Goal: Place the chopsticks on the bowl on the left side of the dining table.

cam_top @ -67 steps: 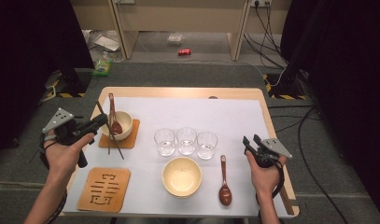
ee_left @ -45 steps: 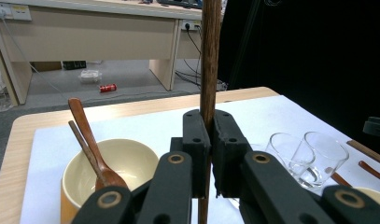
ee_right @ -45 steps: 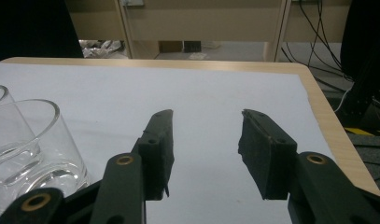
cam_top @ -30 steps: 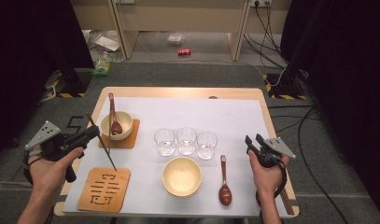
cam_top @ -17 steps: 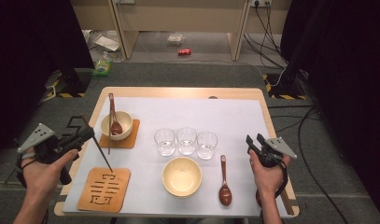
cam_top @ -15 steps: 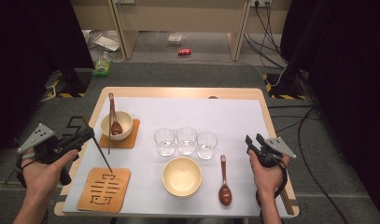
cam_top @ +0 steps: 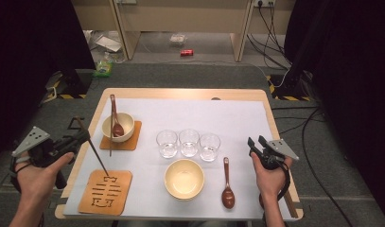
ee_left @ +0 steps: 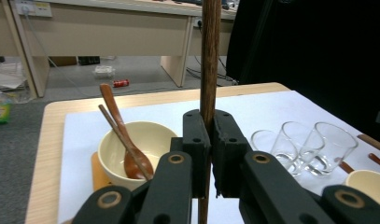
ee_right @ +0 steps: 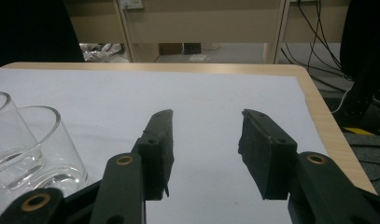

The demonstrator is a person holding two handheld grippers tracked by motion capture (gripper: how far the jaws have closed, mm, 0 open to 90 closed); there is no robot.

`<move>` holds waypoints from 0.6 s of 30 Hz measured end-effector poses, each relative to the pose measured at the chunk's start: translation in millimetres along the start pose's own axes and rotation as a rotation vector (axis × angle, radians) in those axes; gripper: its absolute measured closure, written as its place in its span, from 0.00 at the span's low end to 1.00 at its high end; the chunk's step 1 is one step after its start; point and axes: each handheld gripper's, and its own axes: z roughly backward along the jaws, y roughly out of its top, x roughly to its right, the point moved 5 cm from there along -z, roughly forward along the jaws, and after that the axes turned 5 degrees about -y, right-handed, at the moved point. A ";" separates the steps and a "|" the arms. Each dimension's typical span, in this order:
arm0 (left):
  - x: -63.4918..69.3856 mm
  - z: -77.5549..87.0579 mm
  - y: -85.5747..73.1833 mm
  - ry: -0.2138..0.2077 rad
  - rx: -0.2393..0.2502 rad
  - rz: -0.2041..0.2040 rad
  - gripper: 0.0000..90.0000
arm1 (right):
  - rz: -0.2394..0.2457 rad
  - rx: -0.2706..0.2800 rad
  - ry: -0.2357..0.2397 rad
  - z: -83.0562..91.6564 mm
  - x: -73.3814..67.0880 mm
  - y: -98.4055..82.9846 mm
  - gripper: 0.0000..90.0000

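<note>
Two grippers over the table (cam_top: 237, 118): left gripper (cam_top: 81, 137) at the left edge, clamped on a chopstick (cam_top: 93, 150) slanting down, tip just above the cutout coaster (cam_top: 105, 193). Right gripper (cam_top: 255, 144) near the right edge, jaws apart, holding nothing.

1. Left gripper (ee_left: 207, 140), black jaws clamped on an upright brown chopstick (ee_left: 209, 60).
2. Behind, at left: cream bowl (ee_left: 145, 140) on an orange coaster (ee_left: 97, 170), holding a wooden spoon (ee_left: 120, 126) and a second chopstick (ee_left: 122, 140).
3. At right: three clear glasses (ee_left: 299, 144) on white table cover (ee_left: 257, 107).
</note>
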 end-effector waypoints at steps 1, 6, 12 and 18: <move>-1.2 0.3 0.3 0.003 -0.001 0.001 0.94 | 0.001 -0.002 0.000 0.1 -0.2 -0.2 0.61; -11.2 -4.5 0.9 0.023 -0.011 0.010 0.94 | 0.000 -0.006 0.002 0.1 -0.8 -0.7 0.60; -25.2 -19.0 5.1 0.053 -0.027 0.017 0.94 | 0.000 -0.001 0.000 -0.1 0.5 -0.2 0.61; -45.7 -38.6 5.3 0.080 -0.060 0.054 0.94 | -0.006 0.000 -0.001 0.9 1.7 0.3 0.61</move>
